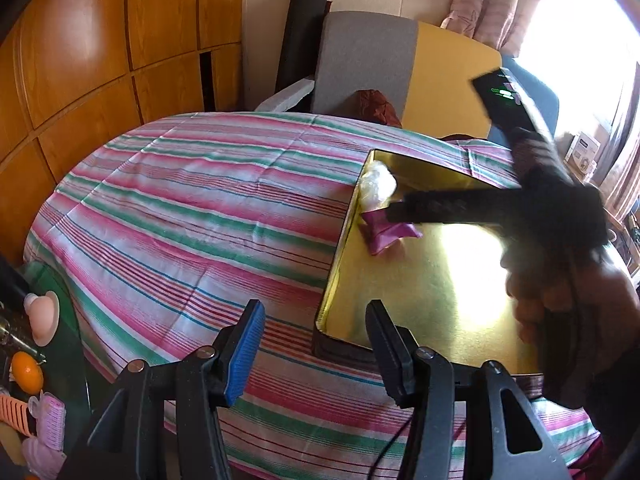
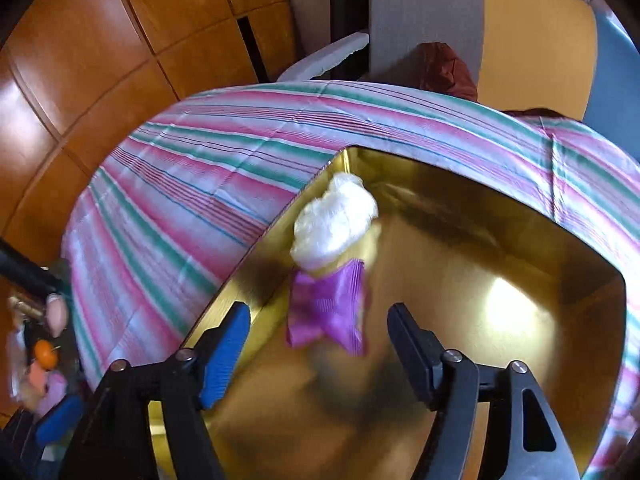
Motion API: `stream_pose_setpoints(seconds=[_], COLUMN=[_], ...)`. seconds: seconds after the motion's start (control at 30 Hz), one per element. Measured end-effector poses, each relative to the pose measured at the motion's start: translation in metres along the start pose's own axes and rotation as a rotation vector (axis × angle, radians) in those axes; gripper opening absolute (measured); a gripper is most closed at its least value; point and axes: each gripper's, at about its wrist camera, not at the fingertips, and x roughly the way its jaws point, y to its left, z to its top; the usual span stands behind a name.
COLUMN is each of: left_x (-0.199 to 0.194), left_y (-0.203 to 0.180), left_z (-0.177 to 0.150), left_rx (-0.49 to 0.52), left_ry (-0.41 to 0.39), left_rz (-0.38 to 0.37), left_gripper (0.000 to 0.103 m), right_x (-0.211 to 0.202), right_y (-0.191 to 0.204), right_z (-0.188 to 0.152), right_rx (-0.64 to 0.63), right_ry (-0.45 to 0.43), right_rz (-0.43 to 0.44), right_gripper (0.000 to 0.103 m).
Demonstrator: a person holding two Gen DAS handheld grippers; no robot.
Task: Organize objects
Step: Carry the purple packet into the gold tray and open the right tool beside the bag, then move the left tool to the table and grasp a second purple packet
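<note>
A gold tray (image 1: 440, 280) (image 2: 480, 320) lies on the striped tablecloth (image 1: 200, 208) (image 2: 180, 200). In its far left corner rests a white fluffy wad (image 1: 376, 188) (image 2: 332, 224), with a purple packet (image 1: 380, 236) (image 2: 328, 316) just in front of it on the tray floor. My right gripper (image 2: 318, 312) hangs over the packet with its jaws open and the pads clear of it; in the left wrist view that right gripper (image 1: 394, 214) is a dark blur reaching in from the right. My left gripper (image 1: 315, 310) is open and holds nothing, by the tray's near left corner.
Off the table's left edge sit an orange ball (image 1: 27, 372), pink hair rollers (image 1: 52, 420) and a pink comb (image 1: 14, 412). A grey chair (image 1: 364, 64) and a dark red cloth (image 1: 376, 106) stand behind the table. Wooden panels (image 1: 100, 40) line the left wall.
</note>
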Motion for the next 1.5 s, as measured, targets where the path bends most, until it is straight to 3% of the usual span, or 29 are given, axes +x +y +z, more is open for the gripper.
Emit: stream_pose_setpoints(seconds=[0.37, 0.77, 0.93, 1.1, 1.3, 1.37, 1.5], left_x=[-0.012, -0.015, -0.014, -0.014, -0.023, -0.023, -0.019], left_y=[-0.032, -0.06, -0.075, -0.095, -0.143, -0.167, -0.215], left_z=[-0.005, -0.008, -0.006, -0.002, 0.003, 0.003, -0.005], left_rx=[0.082, 0.13, 0.146, 0.159, 0.261, 0.314, 0.402], left_ry=[-0.019, -0.016, -0.006, 0.011, 0.008, 0.015, 0.054], left_rz=[-0.036, -0.083, -0.136, -0.224, -0.337, -0.372, -0.461], left_gripper=[0.053, 0.053, 0.053, 0.053, 0.053, 0.053, 0.053], right_x=[-0.077, -0.156, -0.192, -0.236, -0.277, -0.285, -0.296], right_y=[-0.044, -0.13, -0.179, -0.245, -0.322, -0.341, -0.363], right_z=[-0.062, -0.128, -0.158, -0.189, -0.233, -0.251, -0.276], right_rx=[0.053, 0.178, 0.267, 0.446, 0.709, 0.792, 0.937], right_ry=[-0.067, -0.128, -0.143, -0.209, -0.311, -0.347, -0.449], right_rz=[-0.008, -0.135, -0.204, -0.304, -0.415, -0.414, -0.299], right_gripper=[0.077, 0.081, 0.082, 0.085, 0.086, 0.086, 0.086])
